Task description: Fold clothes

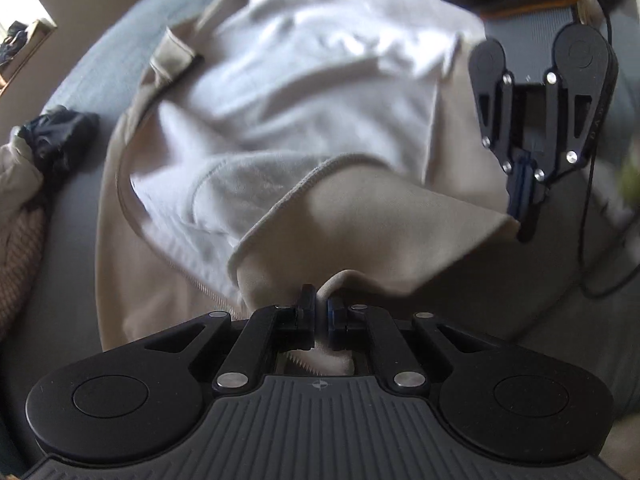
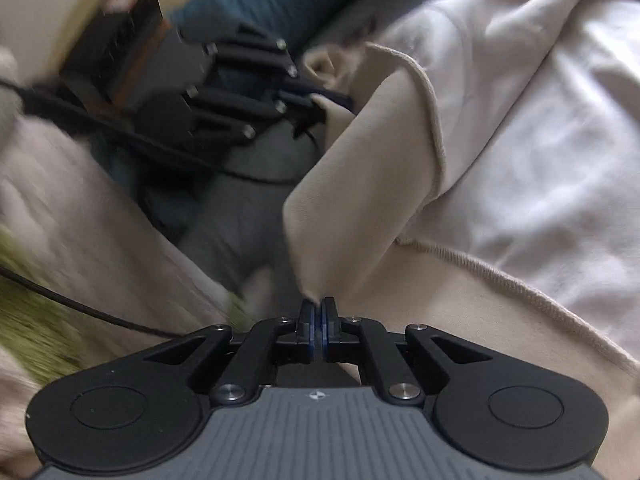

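Beige cloth is pinched tight in the left hand-held gripper (image 1: 319, 304) and in the right hand-held gripper (image 2: 319, 307), each clamped on one corner of the sweatshirt (image 1: 280, 92). Its hem stretches between them, and its body runs lengthwise away across the grey bed (image 1: 100, 68).

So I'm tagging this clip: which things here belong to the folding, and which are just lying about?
Job:
- beige garment
- left gripper, shut on its edge
- right gripper, shut on a corner

Lying about:
- dark bundle
- knitted fabric
- black cable

no readable text, red label blurred
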Motion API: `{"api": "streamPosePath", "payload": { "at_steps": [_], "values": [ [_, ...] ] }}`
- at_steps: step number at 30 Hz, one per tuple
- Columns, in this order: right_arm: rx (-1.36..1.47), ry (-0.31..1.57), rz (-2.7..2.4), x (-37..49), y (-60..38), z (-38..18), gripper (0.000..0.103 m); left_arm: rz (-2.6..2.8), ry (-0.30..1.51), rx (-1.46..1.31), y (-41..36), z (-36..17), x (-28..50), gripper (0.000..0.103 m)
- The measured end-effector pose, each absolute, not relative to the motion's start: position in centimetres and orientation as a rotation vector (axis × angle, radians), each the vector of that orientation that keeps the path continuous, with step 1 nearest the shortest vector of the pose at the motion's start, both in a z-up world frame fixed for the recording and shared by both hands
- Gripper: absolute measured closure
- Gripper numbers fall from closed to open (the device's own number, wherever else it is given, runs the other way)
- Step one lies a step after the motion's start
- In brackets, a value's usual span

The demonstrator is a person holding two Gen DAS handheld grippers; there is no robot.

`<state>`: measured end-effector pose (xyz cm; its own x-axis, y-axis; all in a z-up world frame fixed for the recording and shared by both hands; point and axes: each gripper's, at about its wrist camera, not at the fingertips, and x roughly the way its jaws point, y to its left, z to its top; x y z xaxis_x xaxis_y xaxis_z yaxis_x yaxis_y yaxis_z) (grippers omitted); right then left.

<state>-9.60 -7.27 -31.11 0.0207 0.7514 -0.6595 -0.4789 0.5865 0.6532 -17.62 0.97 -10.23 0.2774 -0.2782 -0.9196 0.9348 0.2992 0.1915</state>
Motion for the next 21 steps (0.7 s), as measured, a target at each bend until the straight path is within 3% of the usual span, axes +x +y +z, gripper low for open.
{"api": "streamPosePath", "payload": {
  "at_steps": [3, 6, 7, 8, 10, 15, 21],
  "values": [
    [0.235, 1.291, 0.896, -9.1, -5.5, -34.1, 0.098, -0.971, 1.012, 0.847, 1.6, -11.4, -16.5, 0.097],
    [0.42, 1.34, 0.851, -8.6, -7.5, -34.3, 0.09, -1.025, 1.041, 0.728, 2.3, -9.6, -15.3, 0.087],
    [0.465, 1.326, 0.833, -8.9, -8.7, -33.7, 0.079, -1.036, 1.052, 0.681, 2.7, -8.9, -14.7, 0.082],
    [0.502, 1.302, 0.812, -9.3, -10.0, -33.0, 0.061, -1.039, 1.067, 0.633, 3.1, -8.4, -14.1, 0.078],
    [0.583, 1.225, 0.762, -10.4, -13.1, -31.2, 0.044, -1.039, 1.094, 0.542, 3.9, -7.5, -12.7, 0.078],
    [0.871, 0.977, 0.508, -14.2, -23.7, -27.1, 0.042, -1.021, 1.068, 0.374, 4.2, -6.0, -9.6, 0.075],
    [0.914, 0.642, -0.055, -19.4, -38.7, -22.5, 0.026, -1.084, 0.994, 0.375, 1.4, -6.3, -8.9, 0.074]
  ]
}}
